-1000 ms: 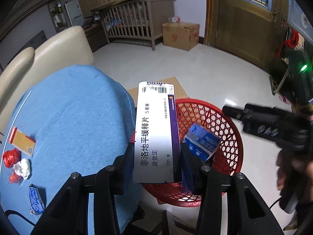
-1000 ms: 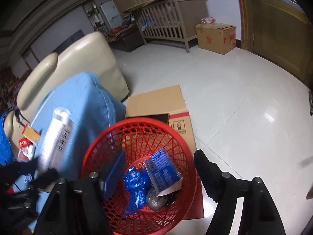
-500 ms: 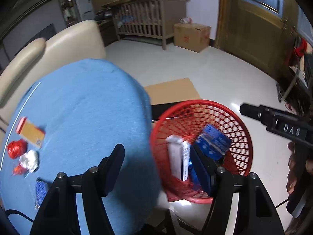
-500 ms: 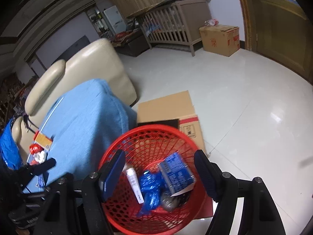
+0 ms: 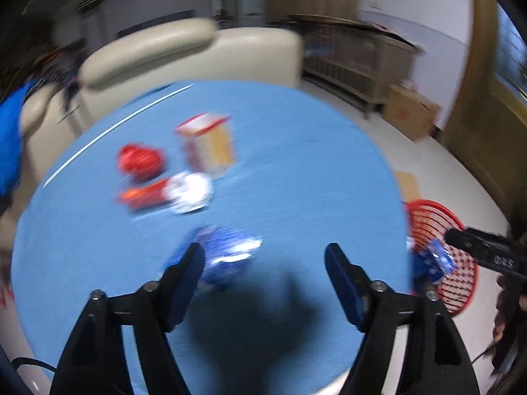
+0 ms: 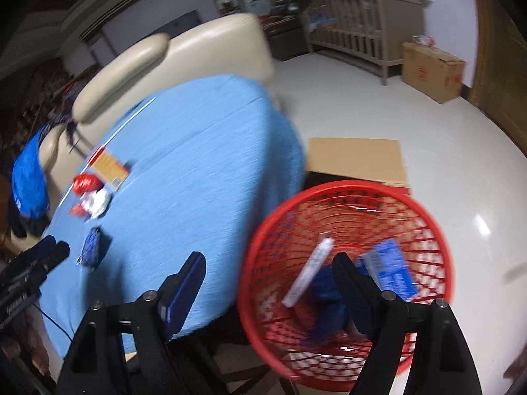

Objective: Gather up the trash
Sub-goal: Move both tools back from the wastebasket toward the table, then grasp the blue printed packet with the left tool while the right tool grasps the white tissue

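My left gripper (image 5: 263,260) is open and empty above the blue table (image 5: 296,164), just right of a blue foil wrapper (image 5: 227,253). Farther off lie a white crumpled wad (image 5: 191,191), a red wrapper (image 5: 141,161), a small orange-red scrap (image 5: 141,196) and an orange box (image 5: 210,144). My right gripper (image 6: 268,273) is open and empty over the table edge and the red basket (image 6: 349,191), which holds the white medicine box (image 6: 309,276), a blue box (image 6: 392,273) and blue plastic. The view is motion-blurred.
Cream chairs (image 5: 197,52) stand behind the table. A flat cardboard sheet (image 6: 355,158) lies on the white floor behind the basket. A wooden crib (image 6: 362,42) and a cardboard carton (image 6: 431,72) stand at the far wall. Blue cloth (image 6: 28,177) hangs on a chair.
My left gripper opened and dropped the white medicine box into the red basket, then swung left over the table toward the blue wrapper. My right gripper shifted left toward the table edge.
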Available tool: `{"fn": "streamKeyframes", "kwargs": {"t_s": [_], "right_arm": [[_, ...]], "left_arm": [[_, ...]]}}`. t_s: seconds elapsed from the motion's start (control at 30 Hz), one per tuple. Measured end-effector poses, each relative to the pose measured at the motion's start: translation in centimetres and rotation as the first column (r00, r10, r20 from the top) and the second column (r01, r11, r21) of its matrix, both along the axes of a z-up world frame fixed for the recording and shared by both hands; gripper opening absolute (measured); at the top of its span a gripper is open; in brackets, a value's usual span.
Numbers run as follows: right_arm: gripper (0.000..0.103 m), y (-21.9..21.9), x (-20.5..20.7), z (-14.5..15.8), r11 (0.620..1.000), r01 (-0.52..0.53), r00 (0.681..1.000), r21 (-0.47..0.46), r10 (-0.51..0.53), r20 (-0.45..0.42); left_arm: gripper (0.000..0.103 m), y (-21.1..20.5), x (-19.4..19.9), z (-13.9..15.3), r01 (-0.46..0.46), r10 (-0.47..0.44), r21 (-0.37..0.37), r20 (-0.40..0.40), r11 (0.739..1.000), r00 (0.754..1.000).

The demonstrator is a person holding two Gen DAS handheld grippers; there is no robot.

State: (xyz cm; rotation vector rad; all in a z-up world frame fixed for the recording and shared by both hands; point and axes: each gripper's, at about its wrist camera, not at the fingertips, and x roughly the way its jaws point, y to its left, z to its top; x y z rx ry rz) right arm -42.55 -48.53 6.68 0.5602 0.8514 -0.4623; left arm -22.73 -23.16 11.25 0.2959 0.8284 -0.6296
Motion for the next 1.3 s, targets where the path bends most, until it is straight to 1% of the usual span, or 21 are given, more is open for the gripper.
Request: {"fn": "streamKeyframes", "kwargs": {"t_s": [0.07, 0.1, 0.17, 0.2, 0.23, 0.3, 0.37, 0.43, 0.5, 0.53, 0.57, 0.6, 0.63, 0.67, 0.7, 0.73, 0.83, 1.0, 1.13, 1.2, 1.3], "right_arm": [[0.082, 1.3, 1.3, 0.0, 0.999, -0.04, 0.999, 0.002, 0.04, -0.005], [0.082, 1.7, 1.7, -0.1, 0.999, -0.05, 0.999, 0.002, 0.05, -0.007], [0.082, 2.5, 2.6, -0.1, 0.997, -0.074, 0.997, -0.001, 0.074, -0.01], [0.082, 3.0, 3.1, -0.1, 0.996, -0.086, 0.996, -0.002, 0.085, -0.011], [0.082, 3.3, 3.4, -0.2, 0.996, -0.094, 0.995, -0.003, 0.094, -0.013], [0.082, 3.9, 3.9, -0.2, 0.994, -0.11, 0.994, -0.005, 0.11, -0.019], [0.082, 4.3, 4.3, -0.2, 0.993, -0.12, 0.992, -0.004, 0.12, -0.025], [0.082, 4.5, 4.7, -0.4, 0.992, -0.126, 0.991, 0.0, 0.126, -0.032], [0.082, 4.7, 4.9, -0.6, 0.992, -0.128, 0.991, 0.003, 0.128, -0.038], [0.082, 4.7, 5.0, -0.6, 0.992, -0.129, 0.991, 0.004, 0.129, -0.039], [0.082, 4.7, 5.1, -0.6, 0.992, -0.13, 0.991, 0.004, 0.13, -0.04], [0.082, 4.8, 5.2, -0.6, 0.991, -0.131, 0.991, 0.004, 0.131, -0.04], [0.082, 4.8, 5.2, -0.6, 0.991, -0.132, 0.99, 0.003, 0.132, -0.04], [0.082, 4.7, 5.2, -0.5, 0.991, -0.132, 0.991, 0.002, 0.132, -0.039], [0.082, 4.7, 5.3, -0.5, 0.991, -0.131, 0.991, 0.003, 0.131, -0.036], [0.082, 4.7, 5.3, -0.5, 0.991, -0.131, 0.991, 0.005, 0.131, -0.034], [0.082, 5.0, 6.0, -0.7, 0.99, -0.138, 0.99, 0.008, 0.139, -0.04], [0.082, 6.6, 7.6, -0.3, 0.982, -0.187, 0.982, 0.003, 0.187, -0.032], [0.082, 8.4, 9.8, 0.1, 0.969, -0.248, 0.968, -0.009, 0.247, -0.034], [0.082, 9.5, 11.0, 0.2, 0.96, -0.279, 0.96, -0.013, 0.279, -0.026], [0.082, 11.5, 13.9, 0.6, 0.94, -0.34, 0.94, -0.009, 0.34, 0.001]], "left_arm": [[0.078, 1.8, 1.4, -0.5, -0.019, 0.019, -0.008, -0.026, 1.0, 0.999], [0.079, 2.6, 2.1, -0.9, -0.013, 0.013, -0.006, -0.039, 1.0, 0.999], [0.079, 3.7, 3.1, -1.8, 0.05, -0.05, -0.001, -0.062, 0.999, 0.997], [0.079, 3.8, 3.4, -2.2, 0.083, -0.083, 0.002, -0.062, 0.997, 0.995], [0.079, 3.8, 3.9, -2.6, 0.116, -0.115, 0.022, -0.057, 0.993, 0.992], [0.079, 3.3, 4.5, -3.4, 0.187, -0.183, 0.059, -0.067, 0.981, 0.981], [0.079, 2.2, 5.0, -3.9, 0.238, -0.232, 0.076, -0.09, 0.968, 0.969], [0.079, 0.9, 5.1, -4.5, 0.304, -0.293, 0.097, -0.111, 0.948, 0.95], [0.081, -0.1, 5.6, -5.4, 0.314, -0.301, 0.141, -0.109, 0.939, 0.947], [0.083, -0.6, 6.1, -6.3, 0.314, -0.295, 0.168, -0.126, 0.935, 0.947], [0.088, -0.9, 6.7, -7.0, 0.298, -0.275, 0.195, -0.133, 0.935, 0.952], [0.09, -0.9, 7.1, -7.1, 0.281, -0.26, 0.179, -0.128, 0.943, 0.957], [0.09, -0.6, 7.8, -7.2, 0.261, -0.238, 0.15, -0.155, 0.954, 0.959], [0.083, -0.2, 8.2, -7.1, 0.243, -0.221, 0.119, -0.171, 0.963, 0.96], [0.079, 0.3, 8.5, -6.9, 0.222, -0.204, 0.095, -0.169, 0.97, 0.964], [0.077, 0.6, 8.5, -6.8, 0.217, -0.199, 0.092, -0.166, 0.972, 0.966], [0.075, 1.5, 8.3, -6.7, 0.202, -0.186, 0.087, -0.159, 0.976, 0.969], [0.075, 4.9, 8.1, -5.7, 0.098, -0.09, 0.041, -0.155, 0.994, 0.984], [0.075, 8.7, 7.7, -5.2, 0.001, 0.005, 0.043, -0.134, 0.999, 0.991], [0.075, 10.5, 7.5, -5.0, -0.051, 0.056, 0.045, -0.129, 0.998, 0.99], [0.075, 12.9, 7.4, -4.6, -0.145, 0.148, 0.035, -0.12, 0.989, 0.982]]}}
